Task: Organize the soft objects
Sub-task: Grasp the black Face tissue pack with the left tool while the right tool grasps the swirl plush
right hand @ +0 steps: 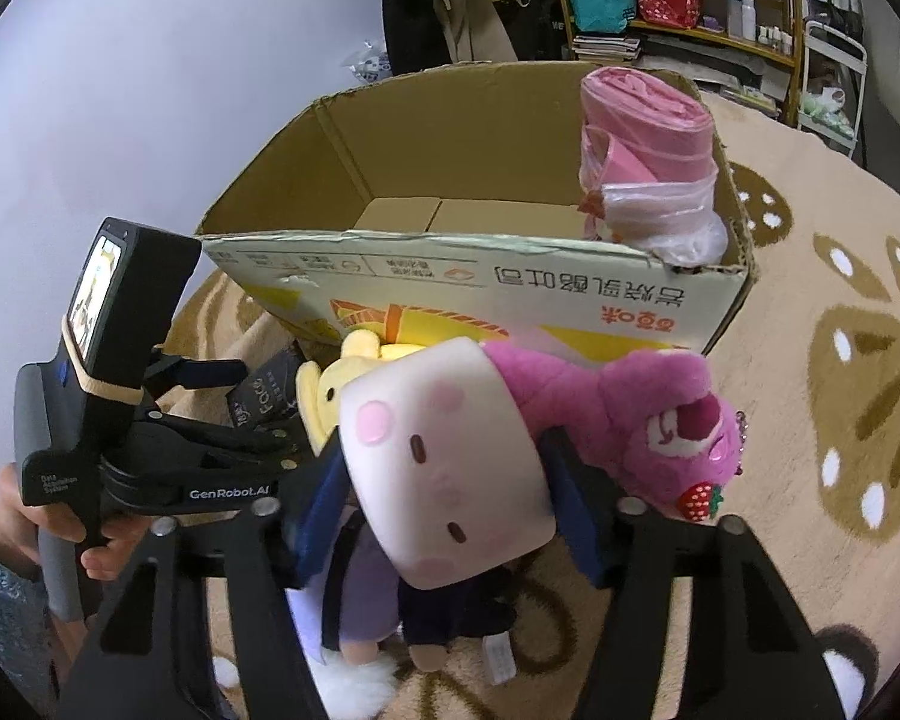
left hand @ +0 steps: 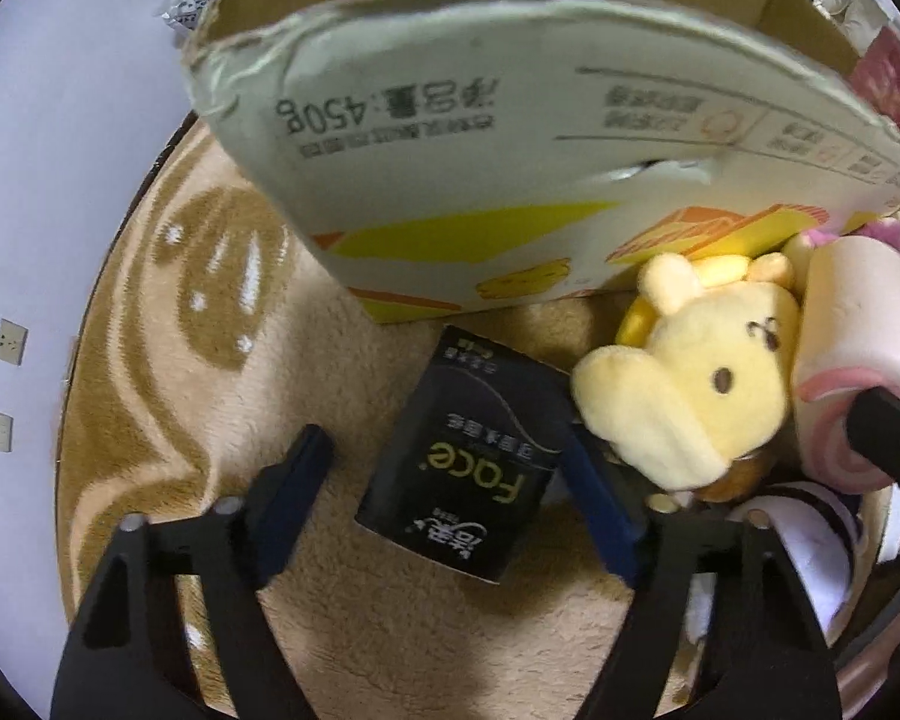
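A black tissue pack [left hand: 456, 468] lies on the beige rug between the fingers of my left gripper [left hand: 444, 438]. The jaws stand open around it: a gap shows at the left finger [left hand: 306, 468], while the right finger sits at the pack's edge. My right gripper [right hand: 444, 444] is shut on a white and pink cube plush [right hand: 444, 450], a pad pressing each side. A yellow plush [left hand: 702, 372] lies between pack and cube. A pink bear plush [right hand: 648, 420] lies to the right, and a purple-dressed doll [right hand: 360, 588] sits underneath.
An open cardboard box [right hand: 510, 300] stands just behind the toys with a pink bag roll [right hand: 642, 138] in its right end. A person's hand [right hand: 30, 528] holds the left gripper's handle. The patterned rug [right hand: 810, 360] spreads to the right. Shelves [right hand: 720, 0] stand at the back.
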